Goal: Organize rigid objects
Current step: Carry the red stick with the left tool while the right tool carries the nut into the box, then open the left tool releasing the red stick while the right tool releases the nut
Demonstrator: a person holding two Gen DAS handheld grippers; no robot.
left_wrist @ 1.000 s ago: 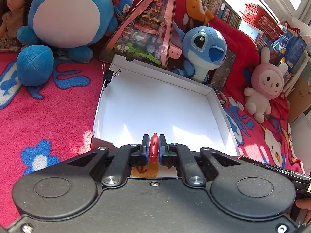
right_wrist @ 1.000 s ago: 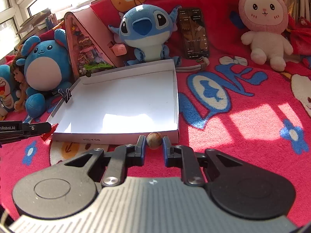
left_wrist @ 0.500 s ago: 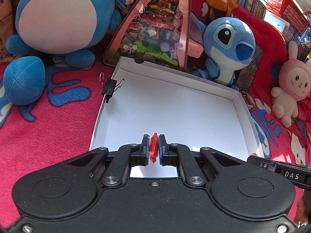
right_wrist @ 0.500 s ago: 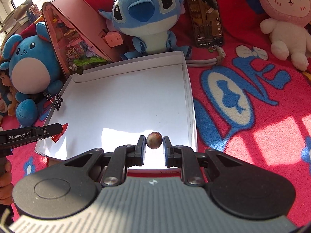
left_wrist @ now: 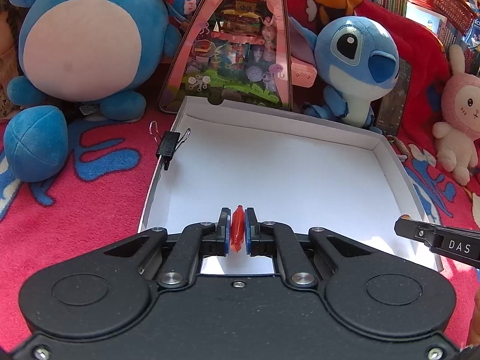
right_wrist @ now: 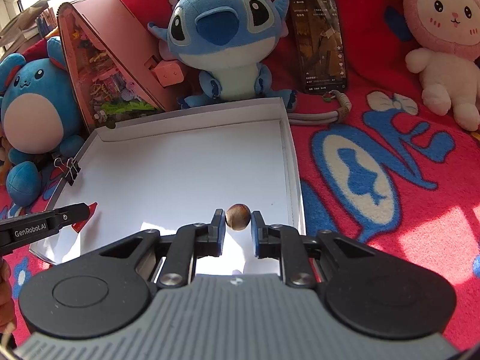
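A shallow white cardboard tray (left_wrist: 387, 147) lies on a red patterned blanket; it also shows in the right wrist view (right_wrist: 288, 138). My left gripper (left_wrist: 237, 225) is shut on a thin red flat piece (left_wrist: 237, 228), held over the tray's near left part. The right wrist view shows that piece (right_wrist: 87, 213) at the left gripper's tip. My right gripper (right_wrist: 238, 219) is shut on a small brown round nut-like ball (right_wrist: 238, 216) over the tray's near right part. The right gripper's tip (left_wrist: 420, 234) enters the left wrist view at right.
A black binder clip (left_wrist: 169, 147) grips the tray's left wall. Behind the tray stand a round blue plush (left_wrist: 84, 39), a pink triangular toy box (left_wrist: 240, 60), a Stitch plush (right_wrist: 225, 36) and a phone (right_wrist: 321, 42). A pink rabbit plush (right_wrist: 444, 45) sits far right.
Both grippers have moved forward from the tray's near edge to over its floor, each still holding its object.
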